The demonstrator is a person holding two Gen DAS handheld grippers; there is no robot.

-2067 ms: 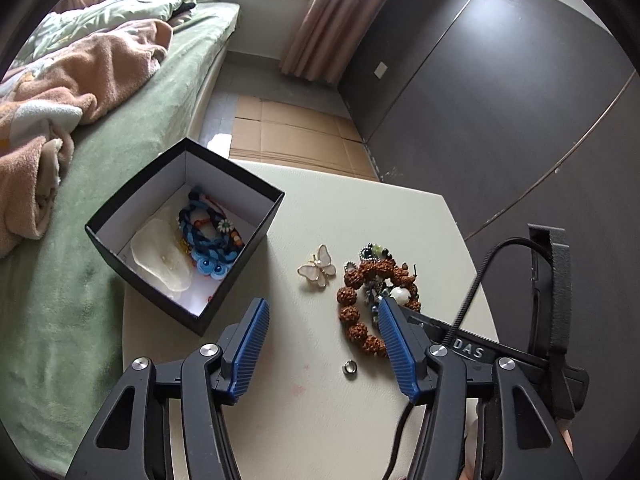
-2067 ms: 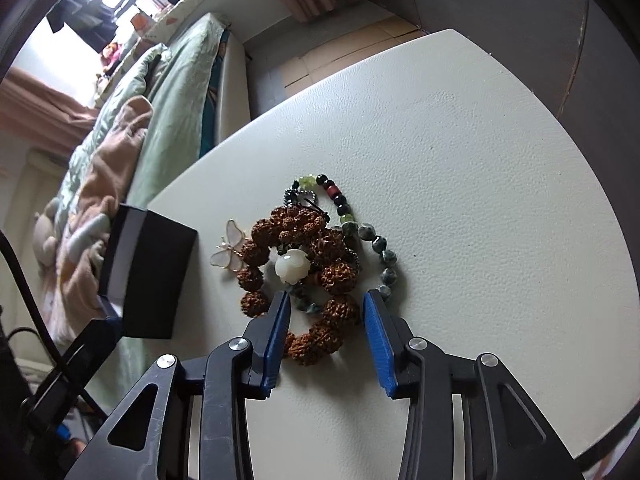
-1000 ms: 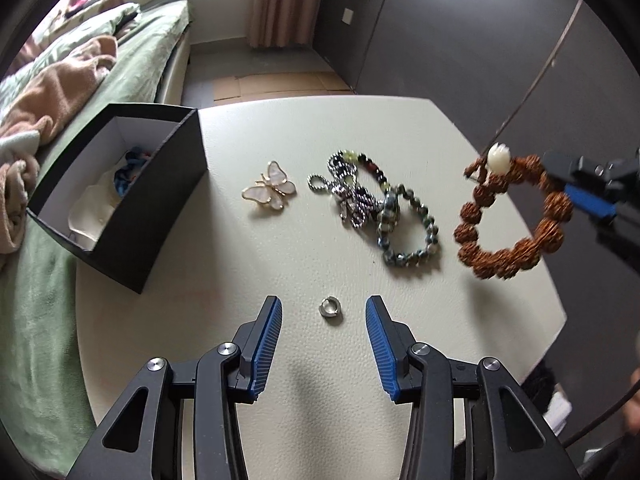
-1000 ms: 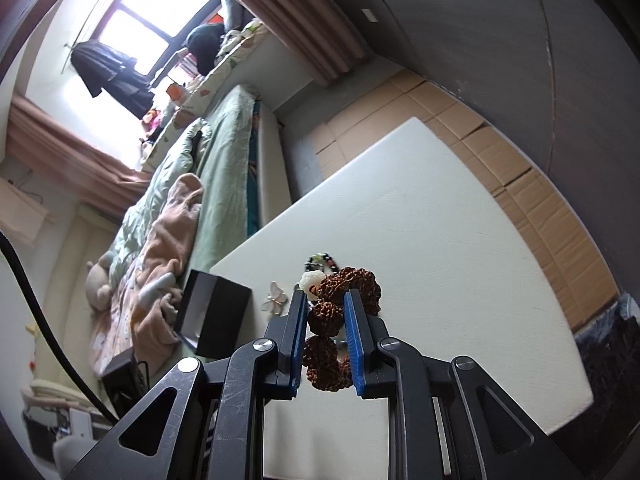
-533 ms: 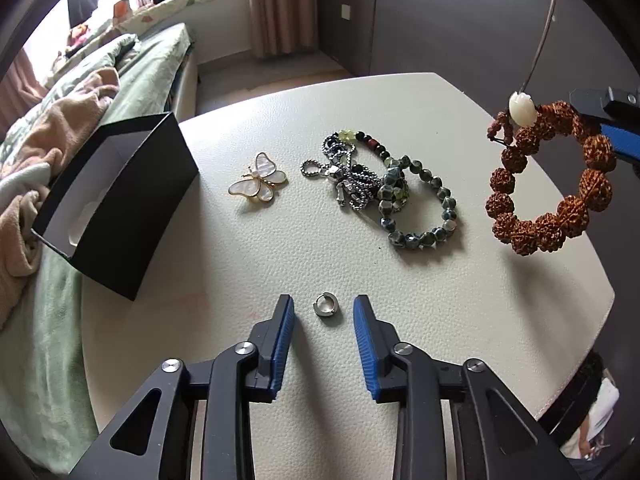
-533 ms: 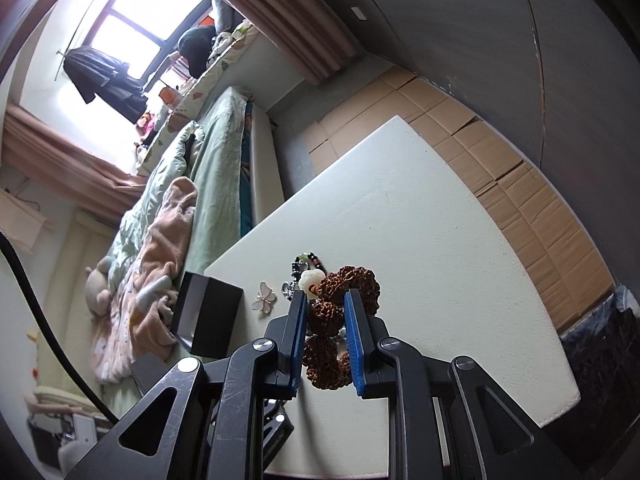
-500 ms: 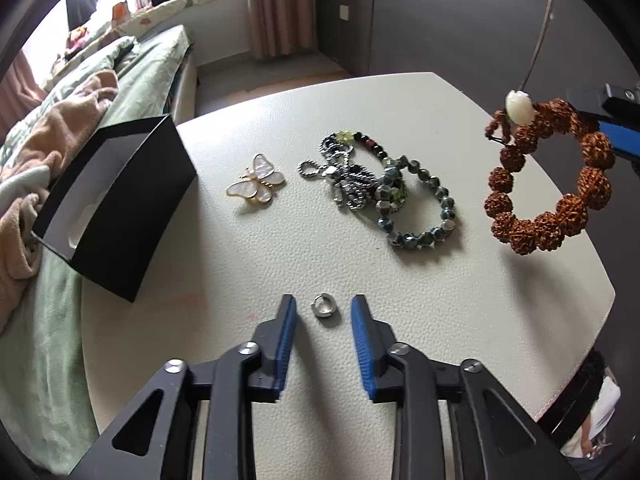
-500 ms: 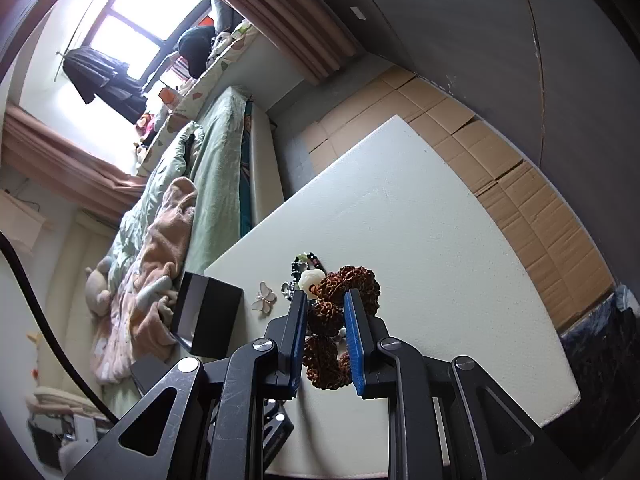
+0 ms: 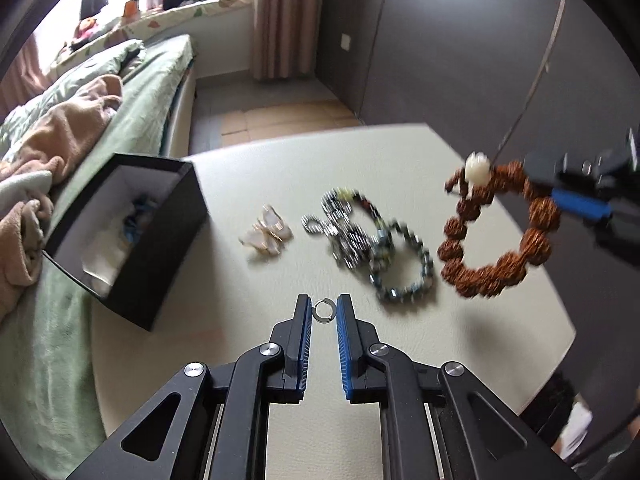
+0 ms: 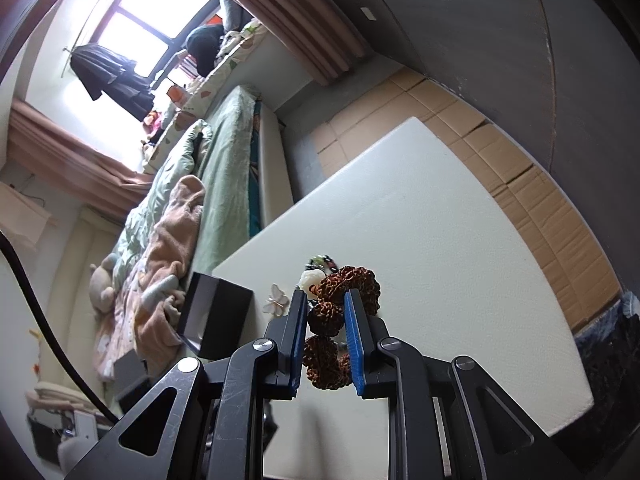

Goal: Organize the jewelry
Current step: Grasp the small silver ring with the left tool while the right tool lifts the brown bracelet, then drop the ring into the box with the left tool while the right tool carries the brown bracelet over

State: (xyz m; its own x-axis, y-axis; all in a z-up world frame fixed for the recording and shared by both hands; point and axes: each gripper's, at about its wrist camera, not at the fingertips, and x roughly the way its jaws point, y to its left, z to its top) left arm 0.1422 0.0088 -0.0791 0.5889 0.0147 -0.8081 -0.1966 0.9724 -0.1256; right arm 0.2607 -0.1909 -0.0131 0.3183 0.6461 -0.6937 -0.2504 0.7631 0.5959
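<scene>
Jewelry spread on a table (image 9: 256, 364) beside one open black box (image 9: 132, 232)

One brown bead bracelet (image 9: 496, 240) with a white bead is held clear of the table, hanging as an upright loop, pinched by the right gripper (image 10: 326, 312), which is seen at the right of the left view. On the table, two tangled bead strands (image 9: 376, 248) and one butterfly brooch (image 9: 267, 234) are laid in a row. One small ring (image 9: 323, 310) is clamped upright between the narrowed left gripper (image 9: 323, 314) tips.

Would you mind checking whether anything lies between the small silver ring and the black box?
Nothing visible does: bare table separates the small silver ring, between the left gripper's fingers, from the open black box.
</scene>
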